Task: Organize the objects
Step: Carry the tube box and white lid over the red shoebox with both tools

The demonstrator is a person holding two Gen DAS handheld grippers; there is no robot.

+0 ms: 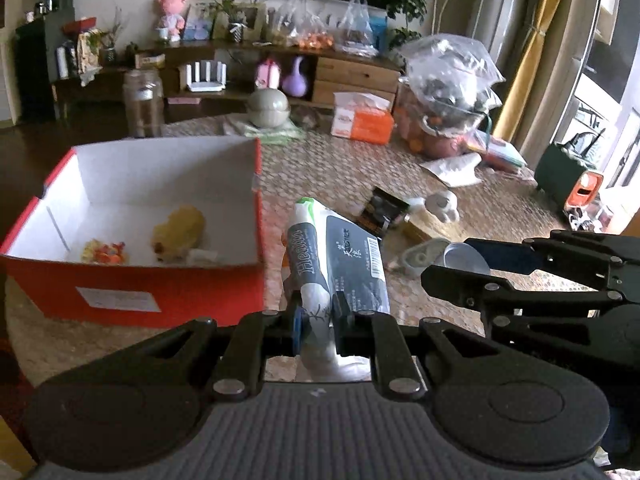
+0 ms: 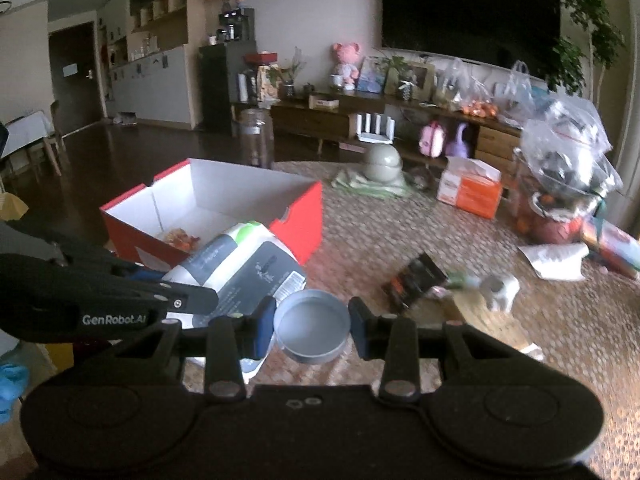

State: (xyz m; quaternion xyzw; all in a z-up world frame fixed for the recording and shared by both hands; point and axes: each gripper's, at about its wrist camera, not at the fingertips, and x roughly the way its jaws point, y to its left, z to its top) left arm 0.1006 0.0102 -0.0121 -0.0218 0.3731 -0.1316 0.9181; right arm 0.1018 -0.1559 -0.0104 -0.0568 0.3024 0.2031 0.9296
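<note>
Grey tin [image 2: 313,327] in right gripper [image 2: 312,326]

Left tongs [image 1: 316,322]: matte black linkage arms, silver pivot rivets, blue pads, ribbed grey base plate, round black housings. Right tongs [image 2: 312,322]: same black build, blue pads; white "GenRobot.AI" lettering on left tongs' side.

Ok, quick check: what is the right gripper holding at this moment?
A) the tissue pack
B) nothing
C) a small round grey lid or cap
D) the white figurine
C: the right gripper has its pads on either side of a small round grey lid; the tissue pack is in the left gripper.
</note>
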